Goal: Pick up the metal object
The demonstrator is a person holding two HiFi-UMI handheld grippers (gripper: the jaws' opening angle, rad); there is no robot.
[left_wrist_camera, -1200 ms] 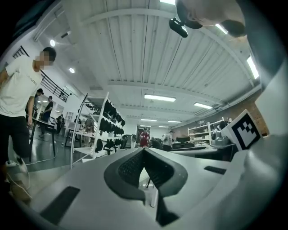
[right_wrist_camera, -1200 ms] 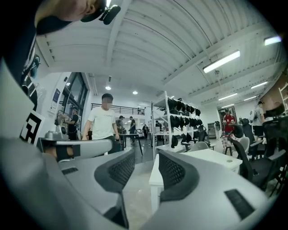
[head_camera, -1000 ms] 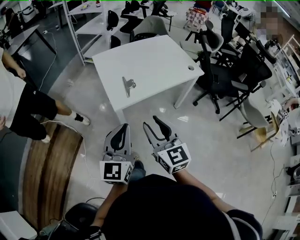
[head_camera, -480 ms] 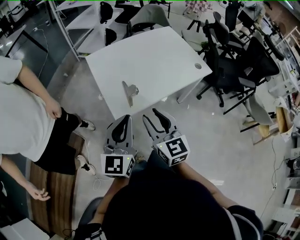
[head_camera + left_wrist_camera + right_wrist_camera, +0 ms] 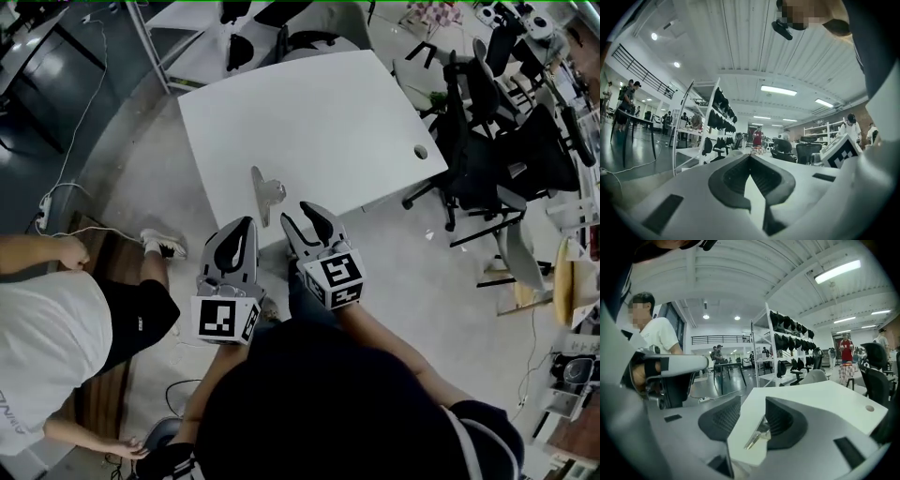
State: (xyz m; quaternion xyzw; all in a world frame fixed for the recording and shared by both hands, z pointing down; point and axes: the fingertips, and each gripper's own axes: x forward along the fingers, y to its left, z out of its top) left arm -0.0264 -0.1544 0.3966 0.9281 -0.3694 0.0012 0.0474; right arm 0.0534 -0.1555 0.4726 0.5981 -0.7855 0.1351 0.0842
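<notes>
**Metal object** [image 5: 265, 190]: bright clip. Lying flat on the white surface [image 5: 328, 103], close to the near edge and towards its left corner. Untouched by either claw.

**Right claw** [image 5: 302, 217]: released, jaws well apart, nothing gripped. Tips at the near edge of the surface in the head view and pointing at the metal object. In the right gripper view the clip shows through the gap between the dark pads [image 5: 785, 420], closer to the right-hand one, with no contact. Marker cube [image 5: 336, 278] at the rear.

**Left claw** [image 5: 247, 225]: clenched, fingertips meeting, nothing held. Only an oval opening left behind the tips. Alongside the right claw but apart from it, just short of the surface's edge.

**Surface**: white, four-sided, with a round cable hole [image 5: 420, 152] near its right corner.

**Surroundings**:
- Dark office chairs [image 5: 487, 159] crowded along the right side of the surface.
- Bystander in a white shirt [image 5: 42, 347] on the floor at lower left.
- Cable [image 5: 56, 202] trailing over the floor at left.
</notes>
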